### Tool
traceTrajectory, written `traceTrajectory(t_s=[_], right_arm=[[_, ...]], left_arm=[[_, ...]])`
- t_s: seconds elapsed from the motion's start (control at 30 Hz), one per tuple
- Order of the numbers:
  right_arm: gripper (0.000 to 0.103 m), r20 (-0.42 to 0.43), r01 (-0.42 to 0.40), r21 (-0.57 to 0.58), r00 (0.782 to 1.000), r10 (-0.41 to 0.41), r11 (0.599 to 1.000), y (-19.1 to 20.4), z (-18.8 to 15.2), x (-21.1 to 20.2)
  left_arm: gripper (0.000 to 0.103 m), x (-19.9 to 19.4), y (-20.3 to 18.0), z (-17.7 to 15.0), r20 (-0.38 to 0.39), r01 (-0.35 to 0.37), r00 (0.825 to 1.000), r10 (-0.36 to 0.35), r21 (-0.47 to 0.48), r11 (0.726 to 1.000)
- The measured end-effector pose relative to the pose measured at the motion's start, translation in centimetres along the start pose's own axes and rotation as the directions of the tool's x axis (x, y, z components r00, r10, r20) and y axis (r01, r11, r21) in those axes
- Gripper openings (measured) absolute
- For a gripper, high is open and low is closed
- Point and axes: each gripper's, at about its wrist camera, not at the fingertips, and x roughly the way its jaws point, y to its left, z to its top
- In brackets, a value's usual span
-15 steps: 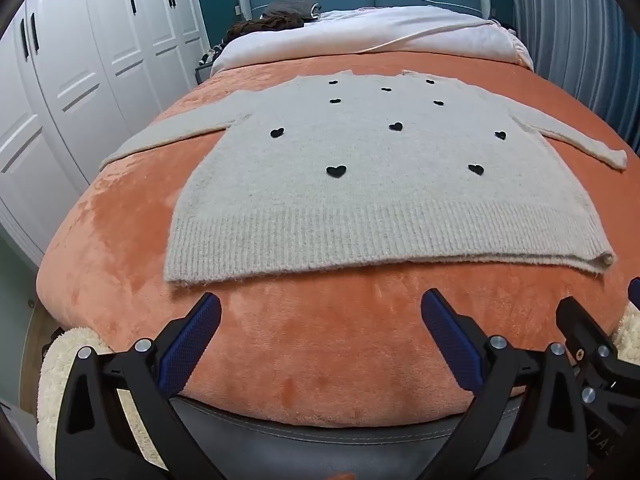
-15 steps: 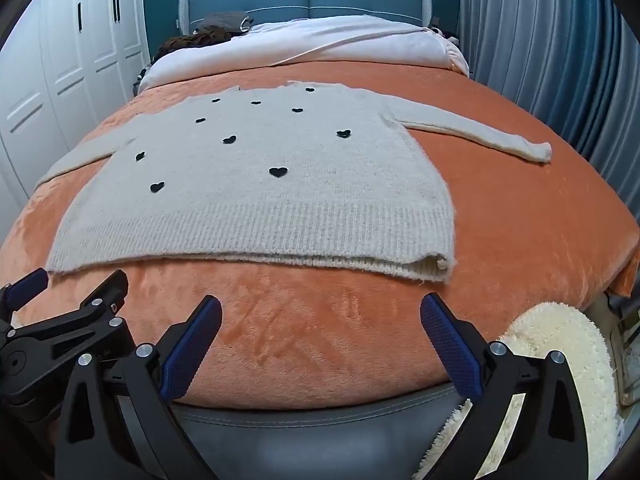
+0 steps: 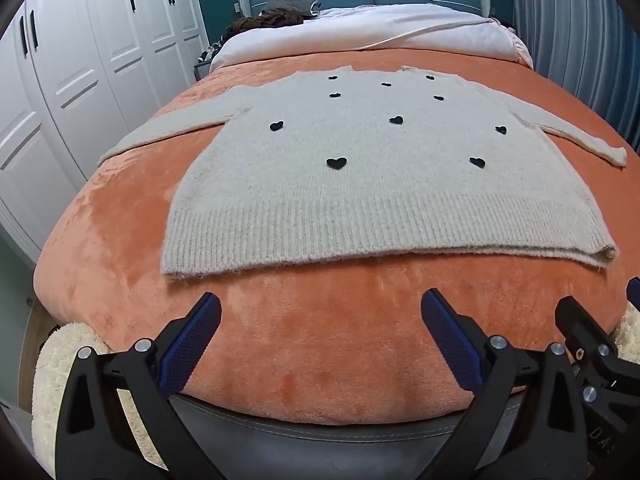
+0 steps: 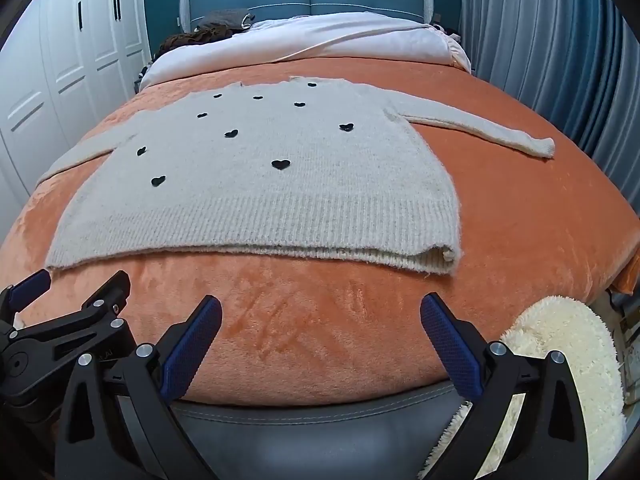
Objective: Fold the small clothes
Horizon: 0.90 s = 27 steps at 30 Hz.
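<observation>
A small beige knit sweater (image 3: 376, 184) with black hearts lies flat, front up, on the orange blanket (image 3: 320, 340), both sleeves spread out to the sides. It also shows in the right wrist view (image 4: 280, 196). My left gripper (image 3: 320, 320) is open and empty, hovering over the blanket just short of the sweater's ribbed hem. My right gripper (image 4: 320, 320) is open and empty too, short of the hem near its right corner. Each gripper shows at the edge of the other's view.
White wardrobes (image 3: 80, 80) stand on the left, blue curtains (image 4: 560, 60) on the right. A white duvet (image 3: 380, 28) and dark clothes (image 3: 276, 16) lie at the headboard. A cream fluffy rug (image 4: 568, 360) lies on the floor by the bed's foot.
</observation>
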Motion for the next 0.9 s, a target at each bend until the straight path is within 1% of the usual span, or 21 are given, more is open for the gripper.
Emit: traceTrajectory(t_s=[0.23, 0.9], right_arm=[[0.098, 0.001, -0.006, 0.015, 1.000, 0.006, 1.000, -0.23, -0.26, -0.09], [0.098, 0.001, 0.007, 0.013, 1.000, -0.007, 1.000, -0.22, -0.34, -0.22]], left_arm=[[0.098, 0.01, 0.00, -0.06, 0.000, 0.001, 1.000, -0.001, 0.000, 1.000], [0.097, -0.01, 0.01, -0.04, -0.001, -0.003, 1.000, 0.003, 0.001, 1.000]])
